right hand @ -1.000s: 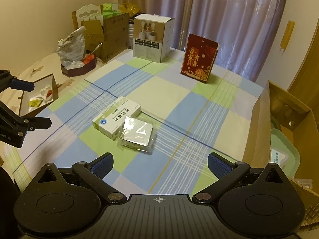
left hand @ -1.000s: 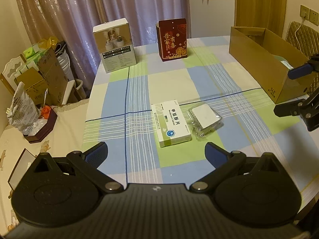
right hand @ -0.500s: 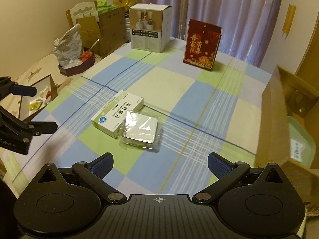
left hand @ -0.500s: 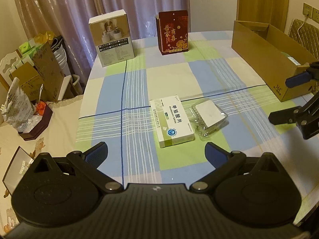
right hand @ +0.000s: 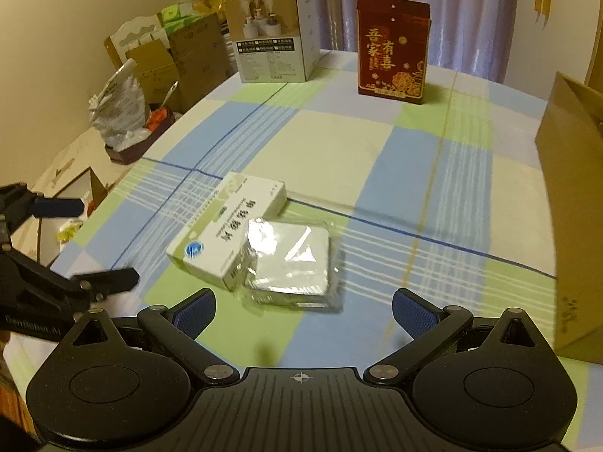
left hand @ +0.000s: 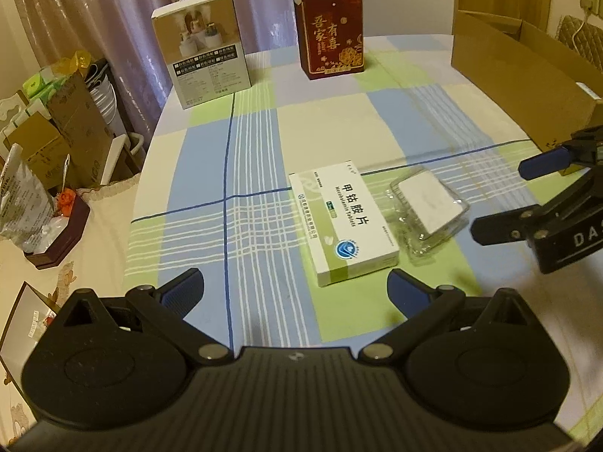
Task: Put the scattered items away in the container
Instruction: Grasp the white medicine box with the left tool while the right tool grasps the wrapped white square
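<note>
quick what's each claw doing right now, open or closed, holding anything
Left claw: open, holding nothing.
Right claw: open, holding nothing, just short of the plastic-wrapped pack.

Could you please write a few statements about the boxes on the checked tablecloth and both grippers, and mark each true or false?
1. The white-and-green medicine box lies flat beside the clear plastic-wrapped white packet. True.
2. The left gripper is shut on the medicine box. False: its jaws stand open and hold nothing.
3. The dark red gift box with gold lettering stands upright at the far side of the table. True.
4. The clear-wrapped packet already lies in the brown cardboard box. False: it is on the checked tablecloth.
5. The right gripper is open. True.
</note>
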Demonstrator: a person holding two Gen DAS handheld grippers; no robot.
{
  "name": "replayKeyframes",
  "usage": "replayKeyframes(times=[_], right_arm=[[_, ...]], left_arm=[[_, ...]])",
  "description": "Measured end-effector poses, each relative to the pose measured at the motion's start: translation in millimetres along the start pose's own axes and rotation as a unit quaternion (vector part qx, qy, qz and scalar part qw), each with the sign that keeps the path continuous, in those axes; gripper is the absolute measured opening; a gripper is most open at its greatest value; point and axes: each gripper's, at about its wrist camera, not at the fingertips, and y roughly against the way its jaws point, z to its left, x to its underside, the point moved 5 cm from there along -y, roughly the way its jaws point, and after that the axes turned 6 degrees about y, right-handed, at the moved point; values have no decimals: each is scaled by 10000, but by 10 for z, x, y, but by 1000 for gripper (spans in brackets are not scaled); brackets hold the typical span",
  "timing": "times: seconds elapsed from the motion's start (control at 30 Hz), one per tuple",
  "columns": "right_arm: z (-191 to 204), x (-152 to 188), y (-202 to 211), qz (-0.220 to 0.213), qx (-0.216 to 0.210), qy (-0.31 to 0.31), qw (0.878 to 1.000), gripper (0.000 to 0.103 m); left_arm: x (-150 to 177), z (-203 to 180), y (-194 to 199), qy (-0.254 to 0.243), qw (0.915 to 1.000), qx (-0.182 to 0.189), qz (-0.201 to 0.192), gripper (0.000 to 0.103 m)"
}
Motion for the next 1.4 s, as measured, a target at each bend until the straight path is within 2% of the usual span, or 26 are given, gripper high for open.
replayKeyframes(times=[0.2, 0.3, 0.47, 0.73, 0.83, 0.87, 0.9, 1.03, 1.23, 1.4], right_arm=[[52, -38, -203, -182, -34, 0, 9998, 103], [50, -1, -302, -190, -39, 28, 9998, 93], [6, 75, -423, -205, 13, -5, 9998, 93], [1, 55, -564, -153, -73, -24, 9999, 93], [20, 57, -617, -104, -22, 6, 9999, 93], [18, 56, -622, -106, 6, -4, 9999, 90], [17, 54, -625, -102, 10, -22, 9999, 81], [-5, 50, -595, -86, 46, -33, 9999, 74], [-187, 101, -415, -63, 394, 2, 9992, 72], [-476, 263, -259, -5, 617, -258, 9978, 72]], left_arm=[[-26, 11, -132, 65, 9998, -143, -86, 101], [-23, 2, -195, 122, 9997, -187, -121, 102], [16, -6, -272, -117, 9990, -417, -91, 102], [89, 101, -304, -18, 9985, -525, -122, 102], [93, 115, -315, 44, 9987, -501, -113, 102], [96, 105, -321, 27, 9987, -502, -106, 102], [98, 90, -327, 4, 9987, -493, -104, 102], [85, 21, -341, -36, 9993, -353, -134, 102], [12, -148, -407, 16, 9999, -17, -124, 102], [-71, -302, -582, 135, 9996, 239, 35, 102]])
